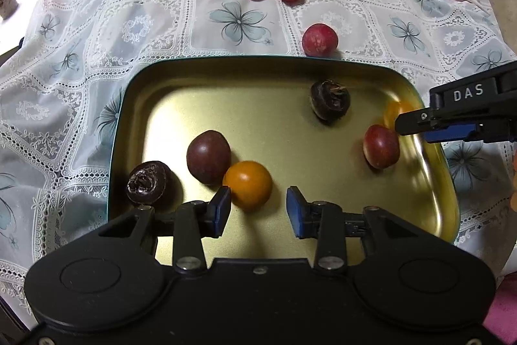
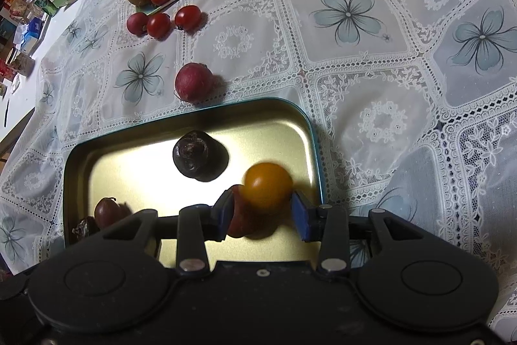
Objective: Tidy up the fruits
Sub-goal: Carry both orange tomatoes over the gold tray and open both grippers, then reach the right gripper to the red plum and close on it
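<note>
Two grippers over the gold tray [image 1: 446, 183], left gripper [image 1: 258, 209] apart and empty beside an orange fruit [image 1: 248, 185], right gripper [image 2: 263, 215] loose around another orange fruit [image 2: 267, 185], red fruit [image 2: 239, 215] crowding underneath, radish [image 2: 193, 81] just outside the rim.

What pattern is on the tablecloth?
White lace squares with grey-blue four-petal flowers on the tablecloth; clearest in the right wrist view.

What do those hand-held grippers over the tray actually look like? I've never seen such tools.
Each is a matte black plastic tool. The left hand-held gripper has a broad body with two round raised discs, silver pivot screws, and two black arms tipped with blue pads. The right hand-held gripper is built the same; seen from the side it bears white letters "DAS". No cables or sleeves show.
</note>
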### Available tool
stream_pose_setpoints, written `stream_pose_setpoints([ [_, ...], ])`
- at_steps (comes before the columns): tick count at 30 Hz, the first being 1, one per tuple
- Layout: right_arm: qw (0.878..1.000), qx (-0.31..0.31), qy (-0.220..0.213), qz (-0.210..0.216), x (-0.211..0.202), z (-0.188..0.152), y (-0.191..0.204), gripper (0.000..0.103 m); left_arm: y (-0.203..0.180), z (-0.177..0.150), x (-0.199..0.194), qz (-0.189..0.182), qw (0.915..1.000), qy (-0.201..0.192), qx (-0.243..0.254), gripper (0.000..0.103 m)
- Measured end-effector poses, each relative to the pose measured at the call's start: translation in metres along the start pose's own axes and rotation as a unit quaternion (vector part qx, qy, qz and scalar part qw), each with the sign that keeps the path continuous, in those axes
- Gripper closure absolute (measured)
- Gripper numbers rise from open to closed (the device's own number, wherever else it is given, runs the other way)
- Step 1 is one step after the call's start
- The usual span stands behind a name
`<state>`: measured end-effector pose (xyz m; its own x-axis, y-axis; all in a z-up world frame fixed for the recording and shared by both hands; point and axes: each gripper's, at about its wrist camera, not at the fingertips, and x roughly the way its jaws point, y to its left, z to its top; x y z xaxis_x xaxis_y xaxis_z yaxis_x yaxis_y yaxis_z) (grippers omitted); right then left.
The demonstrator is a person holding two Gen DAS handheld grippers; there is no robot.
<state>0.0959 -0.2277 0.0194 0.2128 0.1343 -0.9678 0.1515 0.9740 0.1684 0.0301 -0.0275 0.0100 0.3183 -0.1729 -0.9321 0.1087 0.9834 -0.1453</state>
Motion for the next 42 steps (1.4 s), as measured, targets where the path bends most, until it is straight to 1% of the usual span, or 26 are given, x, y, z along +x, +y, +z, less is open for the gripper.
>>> stream_pose_setpoints([
  [4, 1.0, -0.002, -0.008, -0.002, -0.001, -0.001, 0.001, 0.062, 0.001, 0.0, 0.001, 0.001, 1.0, 0.003, -0.002, 0.057],
  [16, 1.0, -0.002, -0.002, -0.003, 0.0, -0.001, 0.003, 0.062, 0.002, 0.001, 0.001, 0.007, 0.9999, 0.006, -0.008, 0.057],
  [23, 1.0, -0.004, -0.006, -0.002, -0.005, 0.002, 0.005, 0.062, 0.001, 0.01, -0.005, 0.016, 0.9999, -0.001, 0.005, 0.057],
  [27, 1.0, -0.005, -0.013, 0.002, -0.01, 0.009, 0.01, 0.061, 0.004, 0.026, -0.01, 0.021, 0.9997, -0.014, 0.008, 0.057],
  [31, 0.999, -0.01, -0.03, 0.005, -0.013, 0.022, 0.02, 0.061, 0.008, 0.046, -0.011, 0.046, 0.9983, -0.035, 0.003, 0.057],
  [35, 0.999, -0.011, -0.035, 0.007, -0.009, 0.037, 0.031, 0.061, 0.014, 0.068, -0.005, 0.064, 0.9971, -0.042, -0.003, 0.057],
  [37, 0.999, -0.01, -0.037, 0.01, -0.005, 0.045, 0.036, 0.061, 0.016, 0.078, 0.001, 0.075, 0.9963, -0.041, -0.007, 0.057],
  [42, 0.999, -0.005, -0.034, 0.008, 0.011, 0.064, 0.046, 0.06, 0.026, 0.099, 0.021, 0.088, 0.9953, -0.032, -0.024, 0.057],
])
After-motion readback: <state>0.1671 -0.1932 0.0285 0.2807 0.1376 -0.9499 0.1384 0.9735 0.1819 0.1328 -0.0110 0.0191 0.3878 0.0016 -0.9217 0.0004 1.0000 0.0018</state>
